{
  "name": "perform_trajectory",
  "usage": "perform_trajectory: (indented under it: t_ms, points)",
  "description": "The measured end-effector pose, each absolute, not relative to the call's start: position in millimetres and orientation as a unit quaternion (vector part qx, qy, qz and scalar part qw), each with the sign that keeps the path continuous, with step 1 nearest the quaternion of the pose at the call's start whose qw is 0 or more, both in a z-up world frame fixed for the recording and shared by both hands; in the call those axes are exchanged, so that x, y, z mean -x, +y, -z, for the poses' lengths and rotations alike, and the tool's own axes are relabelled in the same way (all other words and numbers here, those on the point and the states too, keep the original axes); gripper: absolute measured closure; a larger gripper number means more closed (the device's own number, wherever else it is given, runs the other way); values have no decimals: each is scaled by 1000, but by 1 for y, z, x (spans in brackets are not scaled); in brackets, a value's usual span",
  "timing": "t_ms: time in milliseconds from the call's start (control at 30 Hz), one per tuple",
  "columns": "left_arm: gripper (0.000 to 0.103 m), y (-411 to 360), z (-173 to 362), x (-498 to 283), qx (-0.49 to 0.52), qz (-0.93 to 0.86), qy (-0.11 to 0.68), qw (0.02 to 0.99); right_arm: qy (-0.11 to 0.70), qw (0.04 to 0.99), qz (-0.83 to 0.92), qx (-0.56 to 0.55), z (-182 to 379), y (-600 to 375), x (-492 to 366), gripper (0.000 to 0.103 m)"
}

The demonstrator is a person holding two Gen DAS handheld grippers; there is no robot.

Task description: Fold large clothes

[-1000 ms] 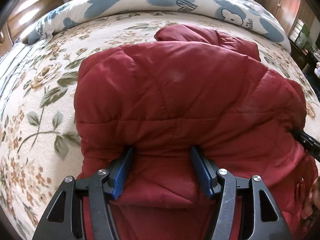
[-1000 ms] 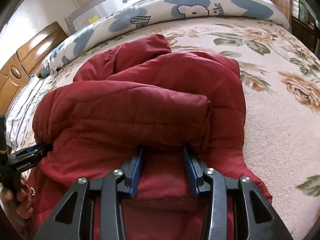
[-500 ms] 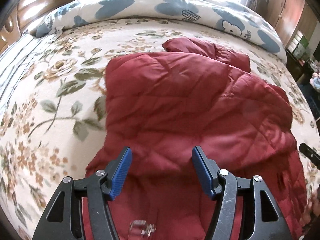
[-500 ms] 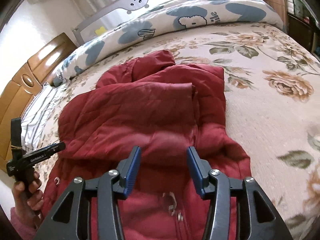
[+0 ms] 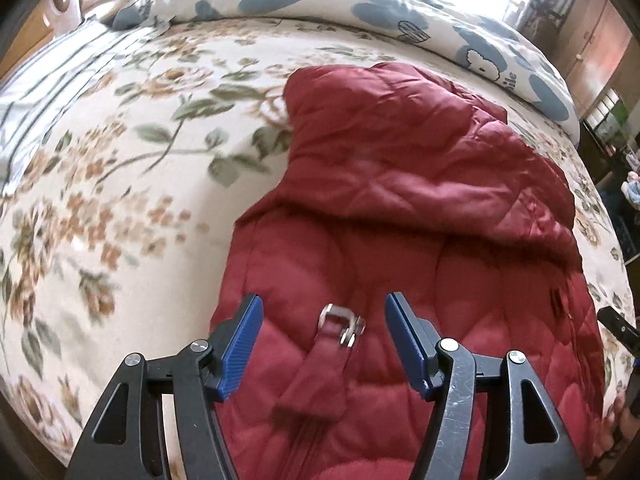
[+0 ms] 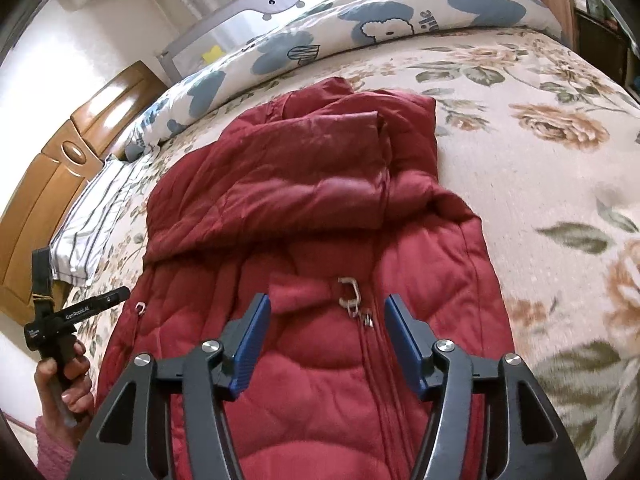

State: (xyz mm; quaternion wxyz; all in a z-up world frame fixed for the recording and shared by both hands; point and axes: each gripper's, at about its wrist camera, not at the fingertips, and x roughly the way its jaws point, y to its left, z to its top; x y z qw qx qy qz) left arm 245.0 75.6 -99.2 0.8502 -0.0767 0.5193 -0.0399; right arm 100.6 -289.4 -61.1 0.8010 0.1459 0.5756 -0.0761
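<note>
A dark red quilted puffer jacket lies on the flowered bed, its far half folded back over the near half; it also shows in the right wrist view. A strap with a metal buckle lies on its near part, and the buckle sits by the zipper in the right wrist view. My left gripper is open and empty, held above the strap. My right gripper is open and empty, held above the zipper. The left gripper's handle and the hand on it show at the right wrist view's left edge.
The flowered bedspread spreads to the left of the jacket and to its right. A blue-patterned duvet lies rolled along the far side. A striped pillow and a wooden headboard stand at the left.
Both grippers let go of the folded red jacket edge and drew back toward the near side. The fold now lies flat on the jacket, and the buckle strap has come into view.
</note>
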Motion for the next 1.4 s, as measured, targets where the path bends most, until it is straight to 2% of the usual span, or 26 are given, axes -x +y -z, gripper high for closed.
perform_trajectory:
  t_ms: [300, 967, 1400]
  points:
    - [36, 92, 96, -210, 96, 41, 525, 845, 573, 803, 81, -141, 44, -287, -70, 34]
    - [30, 126, 103, -150, 121, 35, 537, 834, 576, 794, 126, -145, 25, -310, 2, 29]
    - [27, 147, 117, -109, 154, 52, 546, 822, 584, 779, 143, -181, 35, -326, 50, 27]
